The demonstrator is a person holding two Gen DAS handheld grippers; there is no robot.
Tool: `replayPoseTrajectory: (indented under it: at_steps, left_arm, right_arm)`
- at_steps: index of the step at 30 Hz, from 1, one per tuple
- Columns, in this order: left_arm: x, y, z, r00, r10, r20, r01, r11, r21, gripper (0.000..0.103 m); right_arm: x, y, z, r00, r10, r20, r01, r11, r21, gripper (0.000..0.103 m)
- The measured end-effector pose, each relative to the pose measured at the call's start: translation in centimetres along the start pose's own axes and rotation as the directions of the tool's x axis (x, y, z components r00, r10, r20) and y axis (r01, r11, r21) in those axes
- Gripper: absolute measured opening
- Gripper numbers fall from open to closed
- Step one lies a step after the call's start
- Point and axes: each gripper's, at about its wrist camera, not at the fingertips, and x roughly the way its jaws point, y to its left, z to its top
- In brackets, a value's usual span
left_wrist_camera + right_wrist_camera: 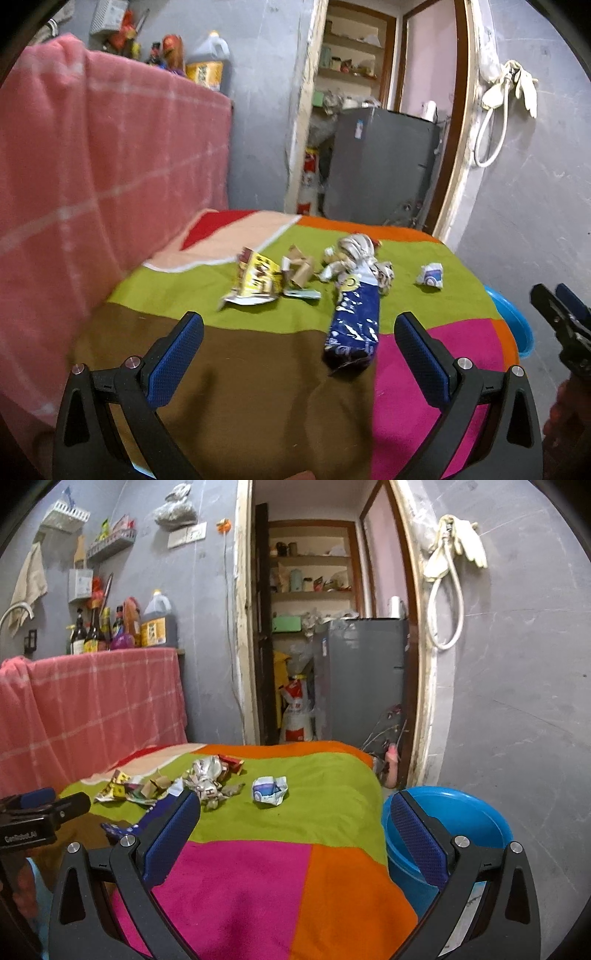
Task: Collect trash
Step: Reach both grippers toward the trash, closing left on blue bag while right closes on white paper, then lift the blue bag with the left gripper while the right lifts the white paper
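Left gripper (299, 328): fingers (177, 358) spread wide, released, nothing held or touched. The gripper is held above a surface covered by a patchwork cloth (258, 369) of brown, green, magenta and orange panels.

Trash, seen from the left wrist:
- Blue wrapper (352, 325): lying lengthwise on the cloth, ahead of the fingers and nearer the right finger, its near end roughly level with the fingertips; not touched.
- Yellow wrapper (255, 282): crumpled, ahead of the left finger, well beyond its tip.
- Brown cardboard scraps (301, 271): just beside the yellow wrapper, farther ahead.
- Silver foil wrapper (356, 254): crumpled, at the far end of the blue wrapper.
- White crumpled paper (430, 277): ahead of and beyond the right finger, apart from the rest.

Right gripper (295, 812): fingers (417, 834) likewise spread wide, released, grasping nothing. The white crumpled paper (269, 790) is seen ahead between the fingers, well beyond the tips; the remaining pile lies ahead of the left finger.

Blue basin (461, 819): beside the cloth edge, partly behind the right finger of the right gripper; its contents cannot be told.
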Motion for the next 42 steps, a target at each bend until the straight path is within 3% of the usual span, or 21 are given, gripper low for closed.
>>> replayPoseTrajectory:
  at_steps: [6, 11, 13, 18, 26, 38, 42]
  left_arm:
    - [2.3, -0.8, 0.8, 0.995, -0.055, -0.079, 0.055, 0.998, -0.005, 0.1]
    - [4.0, -1.8, 1.5, 0.984, -0.098, -0.152, 0.106, 0.993, 0.049, 0.09]
    - [4.9, -1.9, 1.6, 0.978, -0.098, -0.186, 0.112, 0.991, 0.067, 0.078]
    - [7.0, -1.8, 1.6, 0.956, -0.104, -0.276, 0.129, 0.989, 0.074, 0.063]
    - [8.9, -1.8, 1.2, 0.946, -0.091, -0.312, 0.118, 0.991, 0.067, 0.036]
    - [8.6, -0.7, 1.7, 0.95, -0.143, -0.278, 0.14, 0.99, -0.032, 0.035]
    - [8.4, -1.2, 1.8, 0.953, -0.141, -0.268, 0.136, 0.99, -0.036, 0.035]
  right_arm:
    - [2.7, -0.2, 0.4, 0.999, 0.043, -0.033, -0.045, 0.997, -0.058, 0.103]
    - [4.9, -0.5, 0.6, 0.994, 0.084, -0.075, -0.089, 0.994, -0.062, 0.099]
    - [5.8, -0.6, 0.6, 0.99, 0.097, -0.1, -0.103, 0.993, -0.055, 0.089]
    - [8.1, -0.7, 0.5, 0.975, 0.133, -0.179, -0.142, 0.989, -0.042, 0.079]
    - [11.2, -0.3, -0.2, 0.943, 0.151, -0.296, -0.169, 0.985, -0.035, 0.066]
    - [15.5, 0.7, 0.6, 0.896, 0.179, -0.407, -0.204, 0.979, -0.02, 0.061]
    - [16.8, 0.6, 0.7, 0.883, 0.164, -0.44, -0.189, 0.982, -0.014, 0.047]
